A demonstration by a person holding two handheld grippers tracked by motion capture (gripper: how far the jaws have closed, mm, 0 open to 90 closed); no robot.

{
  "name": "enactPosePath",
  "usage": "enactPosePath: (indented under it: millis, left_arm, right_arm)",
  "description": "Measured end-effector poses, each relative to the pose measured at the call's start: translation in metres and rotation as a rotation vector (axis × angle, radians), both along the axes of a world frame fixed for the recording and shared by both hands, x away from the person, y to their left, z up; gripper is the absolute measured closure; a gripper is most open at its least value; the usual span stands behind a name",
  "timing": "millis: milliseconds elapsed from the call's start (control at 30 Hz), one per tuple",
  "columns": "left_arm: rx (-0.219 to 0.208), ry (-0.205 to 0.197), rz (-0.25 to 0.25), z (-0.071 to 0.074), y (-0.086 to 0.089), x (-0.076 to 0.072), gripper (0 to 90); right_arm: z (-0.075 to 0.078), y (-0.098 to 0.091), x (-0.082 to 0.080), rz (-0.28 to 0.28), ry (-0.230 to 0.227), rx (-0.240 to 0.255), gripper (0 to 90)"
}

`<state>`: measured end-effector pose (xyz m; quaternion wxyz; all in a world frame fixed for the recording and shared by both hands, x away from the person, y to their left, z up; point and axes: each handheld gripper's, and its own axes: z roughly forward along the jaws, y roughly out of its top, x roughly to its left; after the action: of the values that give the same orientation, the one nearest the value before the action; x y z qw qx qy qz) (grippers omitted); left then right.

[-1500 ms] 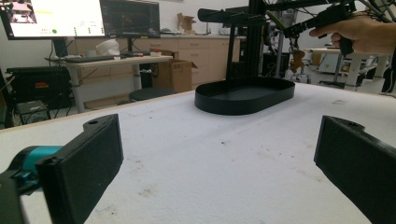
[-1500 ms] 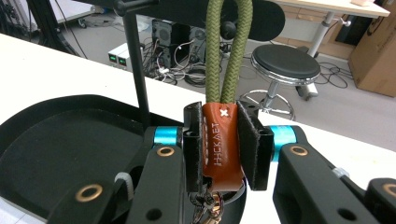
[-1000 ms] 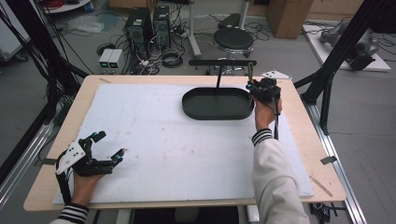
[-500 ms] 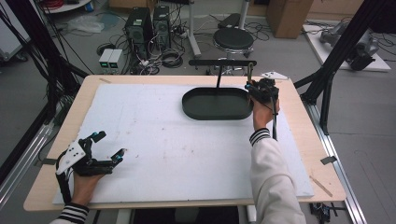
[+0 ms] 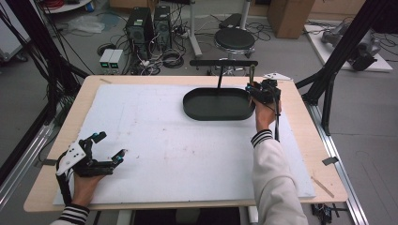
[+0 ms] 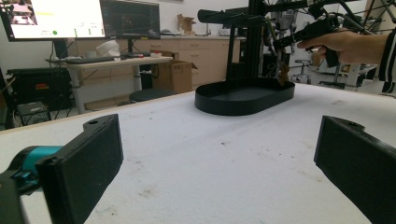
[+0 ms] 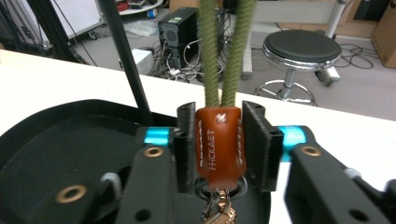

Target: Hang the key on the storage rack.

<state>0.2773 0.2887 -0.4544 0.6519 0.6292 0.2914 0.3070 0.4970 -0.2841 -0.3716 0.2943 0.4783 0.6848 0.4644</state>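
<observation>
While the green cord (image 7: 224, 51) hangs its loop straight down from the black stand's crossbar (image 5: 224, 62), the right claw (image 7: 218, 112) brackets the brown leather tab (image 7: 218, 144) at the cord's lower end. Its jaws have just been opening. The tab sits between the two pads, which now look to stand barely off its sides rather than pinching it, so the cord seems to carry the weight. A ring and keys (image 7: 219, 217) dangle just below the claw's pads, blurred. Beneath and behind the claw lies the black oval tray (image 7: 56, 140), probably placed to catch whatever drops off the stand. The claw comes at the tab level, pads flat to its sides, which suits a narrow strap. The left claw (image 5: 110, 144) rests on the white counter (image 5: 187, 159), well apart from all this – jaws spread wide, nothing between them.
</observation>
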Motion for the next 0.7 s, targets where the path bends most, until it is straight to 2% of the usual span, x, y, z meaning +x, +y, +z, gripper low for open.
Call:
enactPosePath:
  millis: [67, 167, 300, 367, 433, 467, 500, 567, 633, 700]
  left_arm:
    - [-0.001, -0.001, 0.0, 0.0, 0.0, 0.0, 1.7]
    - [0.0, -0.003, 0.0, 0.0, 0.0, 0.0, 1.7]
    - [0.0, -0.003, -0.001, 0.0, 0.0, 0.0, 1.7]
    - [-0.001, -0.001, -0.001, 0.0, 0.0, 0.0, 1.7]
    - [-0.002, 0.0, -0.001, 0.0, 0.0, 0.0, 1.7]
    - [-0.002, 0.0, 0.0, 0.0, 0.0, 0.0, 1.7]
    - [0.0, -0.001, -0.001, 0.0, 0.0, 0.0, 1.7]
    - [-0.001, -0.003, 0.001, 0.0, 0.0, 0.0, 1.7]
    - [-0.001, -0.002, 0.003, 0.0, 0.0, 0.0, 1.7]
    - [0.002, 0.001, 0.006, 0.0, 0.0, 0.0, 1.7]
  right_arm:
    - [0.0, -0.001, -0.001, 0.0, 0.007, 0.006, 60.7]
    - [0.002, -0.001, -0.002, 0.006, 0.005, 0.007, 51.9]
    - [0.003, -0.004, -0.006, -0.002, 0.034, 0.027, 24.4]
    - [0.006, -0.005, -0.01, 0.007, 0.033, 0.024, 10.9]
    - [0.01, -0.006, -0.017, 0.046, 0.012, 0.018, 9.2]
    - [0.011, -0.006, -0.021, 0.064, 0.001, 0.018, 2.0]
    - [0.012, -0.006, -0.026, 0.067, -0.006, 0.021, 0.3]
    - [0.013, -0.009, -0.037, 0.13, -0.025, 0.035, 0.3]
    - [0.013, -0.012, -0.048, 0.165, -0.061, 0.049, 0.3]
    - [0.014, -0.017, -0.06, 0.21, -0.075, 0.059, 0.3]
